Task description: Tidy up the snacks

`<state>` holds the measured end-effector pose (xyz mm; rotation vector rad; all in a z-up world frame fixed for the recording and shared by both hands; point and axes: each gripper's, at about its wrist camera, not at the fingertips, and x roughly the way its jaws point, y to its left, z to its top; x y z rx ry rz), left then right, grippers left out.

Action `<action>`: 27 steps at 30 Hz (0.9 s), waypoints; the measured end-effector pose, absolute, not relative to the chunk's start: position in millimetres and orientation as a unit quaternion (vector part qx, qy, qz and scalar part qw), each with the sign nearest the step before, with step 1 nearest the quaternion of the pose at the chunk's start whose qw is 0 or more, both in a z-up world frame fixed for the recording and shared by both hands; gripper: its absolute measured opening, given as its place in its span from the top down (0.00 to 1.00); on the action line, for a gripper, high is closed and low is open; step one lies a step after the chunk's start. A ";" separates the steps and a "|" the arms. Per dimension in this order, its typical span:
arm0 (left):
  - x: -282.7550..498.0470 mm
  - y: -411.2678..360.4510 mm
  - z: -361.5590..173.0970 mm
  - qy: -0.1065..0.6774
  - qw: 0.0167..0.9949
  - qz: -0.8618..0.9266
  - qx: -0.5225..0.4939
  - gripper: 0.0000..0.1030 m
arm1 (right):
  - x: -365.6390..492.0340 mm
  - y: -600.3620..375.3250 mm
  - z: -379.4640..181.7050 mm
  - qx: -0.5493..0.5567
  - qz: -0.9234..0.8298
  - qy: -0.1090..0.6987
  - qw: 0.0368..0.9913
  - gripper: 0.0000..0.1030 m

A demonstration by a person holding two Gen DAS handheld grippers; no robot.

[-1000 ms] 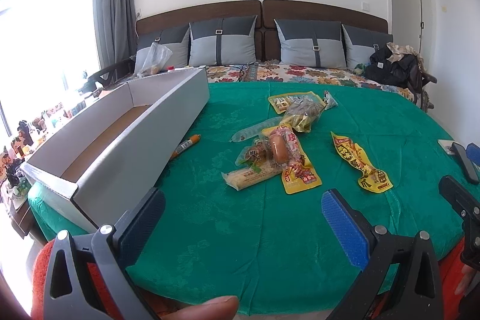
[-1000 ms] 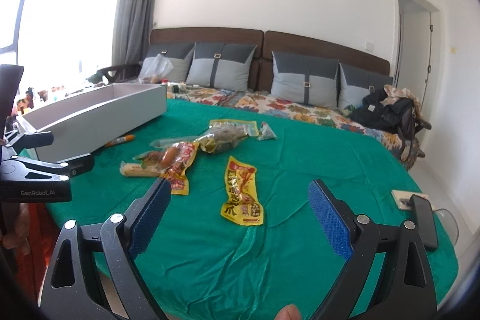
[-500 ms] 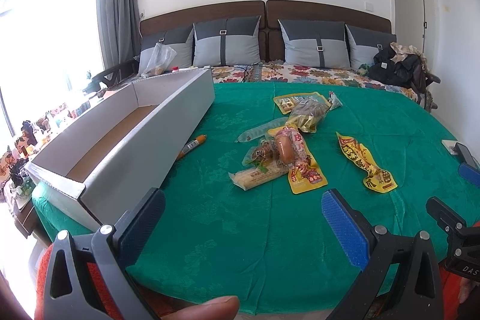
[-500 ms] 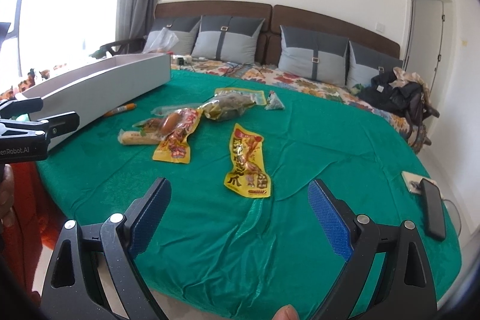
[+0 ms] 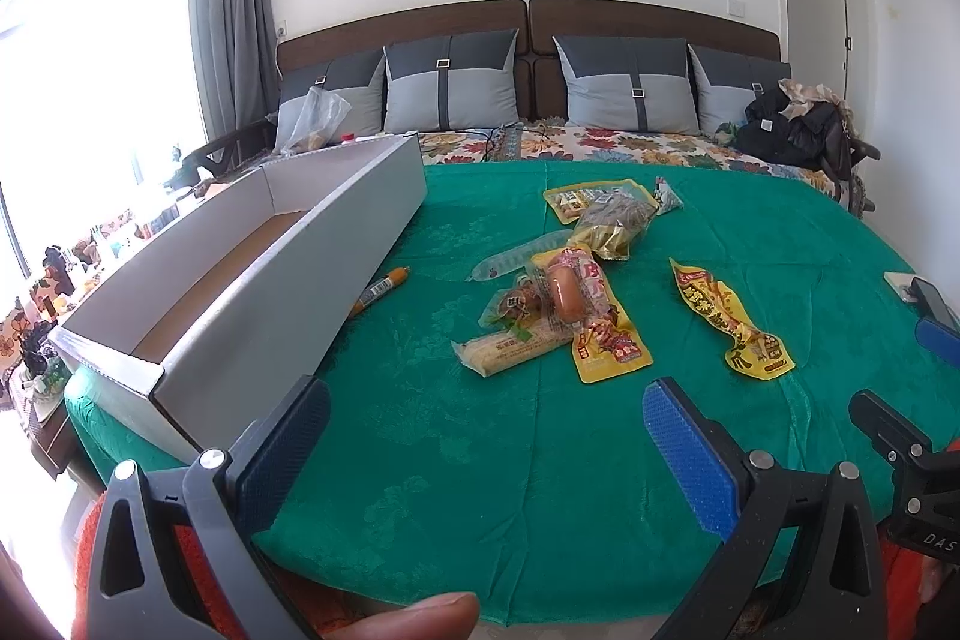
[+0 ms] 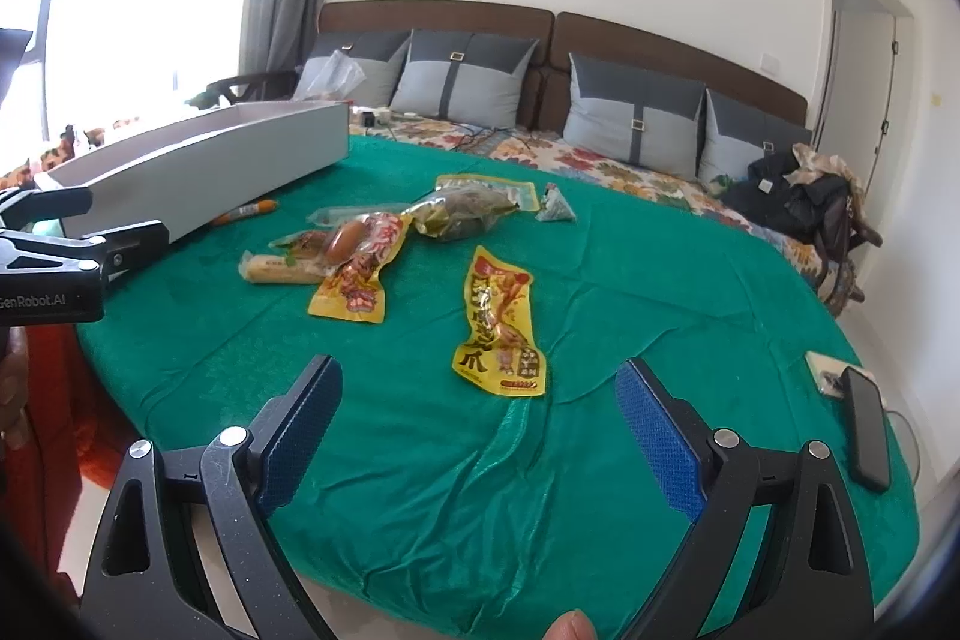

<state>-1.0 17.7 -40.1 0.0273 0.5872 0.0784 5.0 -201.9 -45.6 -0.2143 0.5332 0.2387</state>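
Several snack packets lie on a green bedspread (image 5: 540, 448). A heap holds a yellow packet with a sausage on it (image 5: 591, 322), a pale long bun pack (image 5: 510, 349) and a clear-wrapped snack (image 5: 612, 220). One yellow chicken-feet packet (image 5: 729, 319) (image 6: 501, 322) lies apart on the right. A thin orange sausage stick (image 5: 381, 289) rests beside the long white cardboard box (image 5: 252, 292) (image 6: 198, 172) on the left. My left gripper (image 5: 486, 448) hovers open above the bed's near edge. My right gripper (image 6: 477, 427) is open too, just short of the chicken-feet packet.
Grey pillows (image 5: 450, 82) line a brown headboard. A black bag (image 5: 792, 130) sits at the far right corner. A phone (image 6: 867, 430) lies at the bed's right edge. A plastic bag (image 5: 312, 118) stands behind the box. The window side at left is cluttered.
Both grippers have moved forward over the bed, so the snacks look closer. The right one has dropped lower toward the chicken-feet packet. Jaws stay wide.
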 end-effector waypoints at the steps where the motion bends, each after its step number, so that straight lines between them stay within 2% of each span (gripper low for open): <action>1: -0.7 17.4 -40.5 0.290 0.956 0.039 0.015 0.00 | 5.4 -201.9 -45.8 -0.108 0.117 0.261 0.952 0.08; 27: 1.0 12.8 -47.3 0.292 0.955 0.038 0.020 0.00 | 3.1 -200.0 -46.3 -0.111 0.118 0.248 0.955 0.08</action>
